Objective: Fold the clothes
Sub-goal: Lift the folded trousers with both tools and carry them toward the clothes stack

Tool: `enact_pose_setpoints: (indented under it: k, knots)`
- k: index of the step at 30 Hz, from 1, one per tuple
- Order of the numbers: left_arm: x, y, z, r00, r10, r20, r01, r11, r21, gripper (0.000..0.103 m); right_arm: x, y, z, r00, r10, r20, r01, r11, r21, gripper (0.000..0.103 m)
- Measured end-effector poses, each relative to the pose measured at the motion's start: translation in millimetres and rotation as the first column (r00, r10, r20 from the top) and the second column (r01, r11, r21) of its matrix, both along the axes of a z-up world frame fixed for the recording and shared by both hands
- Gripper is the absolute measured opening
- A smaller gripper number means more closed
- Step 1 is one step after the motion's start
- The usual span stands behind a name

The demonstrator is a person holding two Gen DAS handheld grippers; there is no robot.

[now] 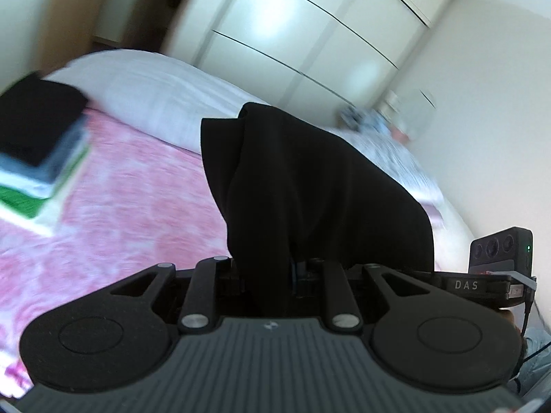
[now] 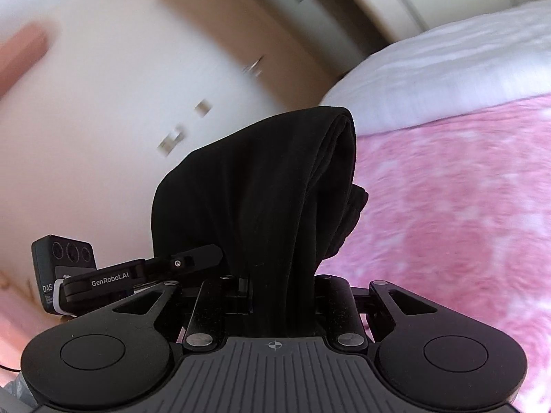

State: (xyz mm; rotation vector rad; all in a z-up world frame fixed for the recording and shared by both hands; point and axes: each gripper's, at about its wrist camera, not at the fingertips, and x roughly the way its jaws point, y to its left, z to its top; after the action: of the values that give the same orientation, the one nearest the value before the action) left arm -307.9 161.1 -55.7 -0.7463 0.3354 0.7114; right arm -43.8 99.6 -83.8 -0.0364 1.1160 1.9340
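Note:
A black garment hangs draped over my left gripper, which is shut on its fabric; the cloth hides the fingertips. In the right wrist view the same black garment bunches over my right gripper, also shut on it, with the fingers buried in the folds. Both grippers hold it lifted above the pink blanket on the bed. A stack of folded clothes, black on top with grey, white and green layers beneath, rests on the blanket at the left.
White pillows lie at the head of the bed, and the pink blanket spreads to the right. A white wardrobe stands behind. A patterned cloth pile sits at the far right of the bed. A brown door shows beyond.

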Motion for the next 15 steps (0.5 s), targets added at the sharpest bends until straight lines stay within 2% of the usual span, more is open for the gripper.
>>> enact_pose_setpoints:
  k: [6,8,15]
  knots:
    - [-48.8,1.3,2.9,0.982,0.183,0.037,-0.183,0.983,0.001,0.017,-48.2,52.4,2.4,0.986,0.164,0.033,-0.164,0.986,0.005,0.021]
    - [-61.1,1.3,4.0,0.973,0.224,0.051,-0.225,0.974,0.009,0.017,-52.4,69.7,1.4,0.978,0.206,0.04,-0.207,0.978,0.019,0.021]
    - [-92.6,51.0,3.3,0.97,0.232,0.077,-0.234,0.972,0.016,0.017,-57.4,105.2,0.4,0.959,0.277,0.058,-0.28,0.959,0.051,0.021]
